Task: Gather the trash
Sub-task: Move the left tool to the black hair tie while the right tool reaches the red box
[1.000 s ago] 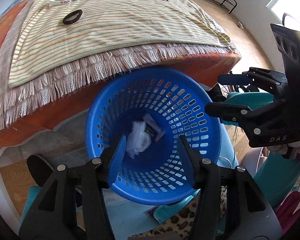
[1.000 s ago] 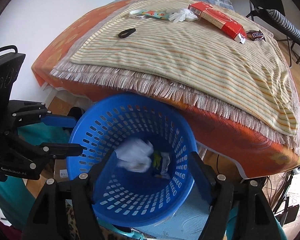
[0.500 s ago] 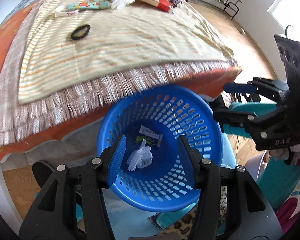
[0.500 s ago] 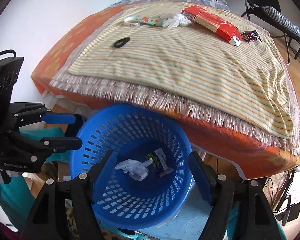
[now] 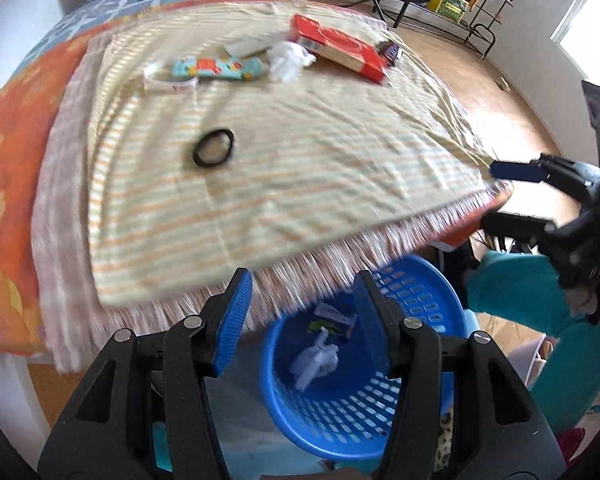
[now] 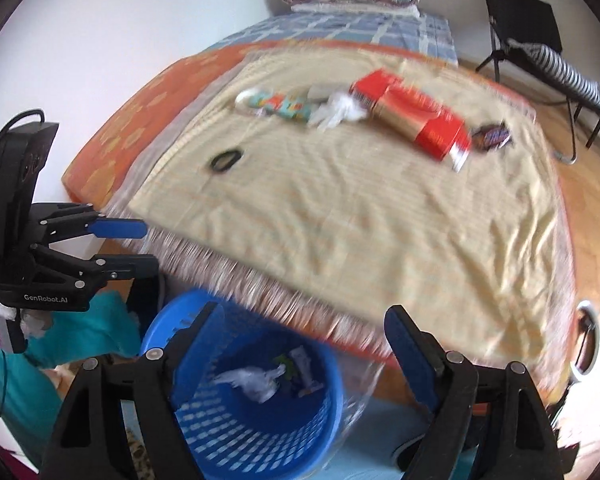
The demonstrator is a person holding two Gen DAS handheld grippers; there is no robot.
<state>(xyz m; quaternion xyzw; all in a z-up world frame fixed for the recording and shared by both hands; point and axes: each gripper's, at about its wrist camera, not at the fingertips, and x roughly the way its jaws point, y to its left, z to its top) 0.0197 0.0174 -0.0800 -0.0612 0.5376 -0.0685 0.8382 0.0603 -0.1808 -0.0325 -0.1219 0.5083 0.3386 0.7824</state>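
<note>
Beside the bed's fringed edge, the blue basket point(image 5: 364, 412) is standing on the floor, its perforated plastic wall holding a crumpled white tissue point(image 5: 316, 362) and small wrappers point(image 5: 334, 318). More trash is lying on the striped cloth point(image 6: 360, 208): a red carton point(image 6: 416, 116), another white tissue point(image 6: 340, 112), a candy bar wrapper point(image 6: 492, 136). The left gripper point(image 5: 300, 320) is angling downward with jaws parted and nothing between them. The right gripper point(image 6: 300, 340) is tilting likewise, its jaws having just been opening, released and empty.
</note>
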